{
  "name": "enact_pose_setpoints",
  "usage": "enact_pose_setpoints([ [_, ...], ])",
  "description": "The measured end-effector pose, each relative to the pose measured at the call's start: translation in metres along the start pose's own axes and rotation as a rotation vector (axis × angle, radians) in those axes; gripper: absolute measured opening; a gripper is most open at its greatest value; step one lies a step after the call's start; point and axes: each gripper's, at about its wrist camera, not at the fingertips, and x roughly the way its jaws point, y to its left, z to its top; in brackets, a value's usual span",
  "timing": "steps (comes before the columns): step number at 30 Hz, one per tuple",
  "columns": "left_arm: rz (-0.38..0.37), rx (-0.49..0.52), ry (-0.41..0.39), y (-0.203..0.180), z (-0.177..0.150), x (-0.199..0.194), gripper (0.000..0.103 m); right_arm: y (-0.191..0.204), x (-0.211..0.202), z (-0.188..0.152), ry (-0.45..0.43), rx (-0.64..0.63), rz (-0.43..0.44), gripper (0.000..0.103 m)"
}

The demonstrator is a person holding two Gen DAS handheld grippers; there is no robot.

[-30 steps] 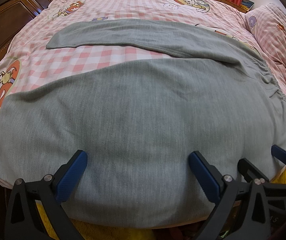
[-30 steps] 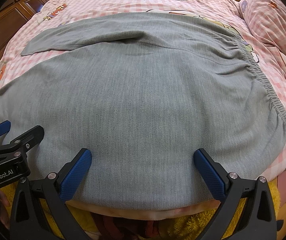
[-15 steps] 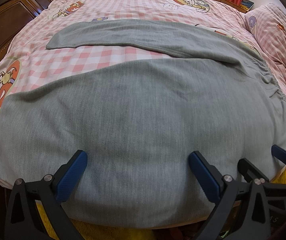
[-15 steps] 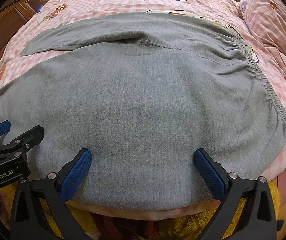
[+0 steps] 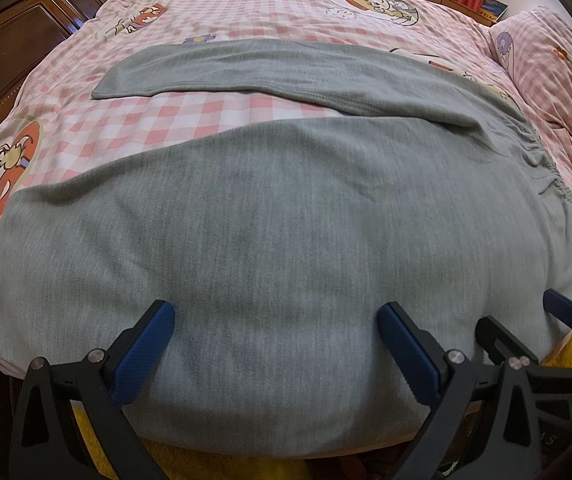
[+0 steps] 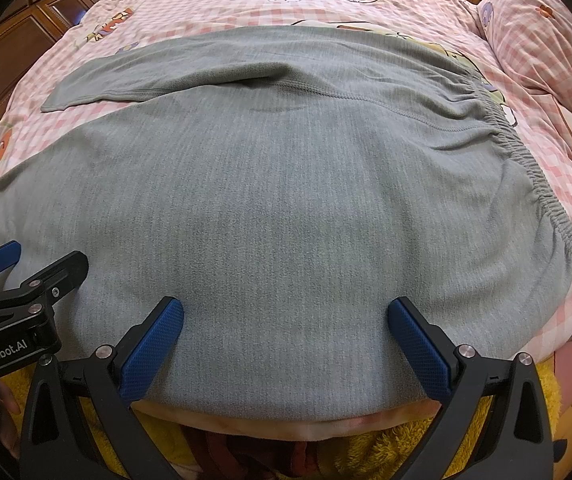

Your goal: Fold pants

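Grey pants (image 5: 278, 216) (image 6: 286, 184) lie spread flat on the bed, waistband (image 6: 542, 184) to the right, legs running left. The near leg covers the bed's front edge; the far leg (image 5: 246, 64) lies apart from it with bedspread showing between. My left gripper (image 5: 276, 340) hovers open over the near leg's front edge, nothing between its blue pads. To its right, closer to the waistband, my right gripper (image 6: 286, 336) is open too, over the seat of the pants. Each gripper shows in the other's view: the right gripper (image 5: 526, 324), the left gripper (image 6: 42, 258).
A pink checked bedspread (image 5: 246, 0) with cartoon prints covers the bed. A matching pillow (image 5: 558, 52) lies at the far right. Dark wooden panelling (image 5: 18, 28) stands to the left. Yellow fleece (image 6: 386, 448) sits below the bed's front edge.
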Motion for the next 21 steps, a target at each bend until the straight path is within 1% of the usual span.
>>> enact_pose_setpoints([
  [11, -0.001, 0.005, -0.003, -0.0006, 0.0007, -0.0001, 0.103, -0.0038, -0.0027, 0.0045, -0.012, 0.000, -0.001, 0.103],
  [16, 0.001, 0.011, -0.018, -0.0001, 0.0024, -0.0016, 0.103, -0.0030, -0.0035, 0.0032, -0.005, 0.004, 0.011, 0.103],
  [21, -0.006, 0.009, 0.009, 0.0016, 0.0083, -0.0013, 0.103, -0.0050, -0.0034, 0.0043, 0.006, 0.000, 0.027, 0.103],
])
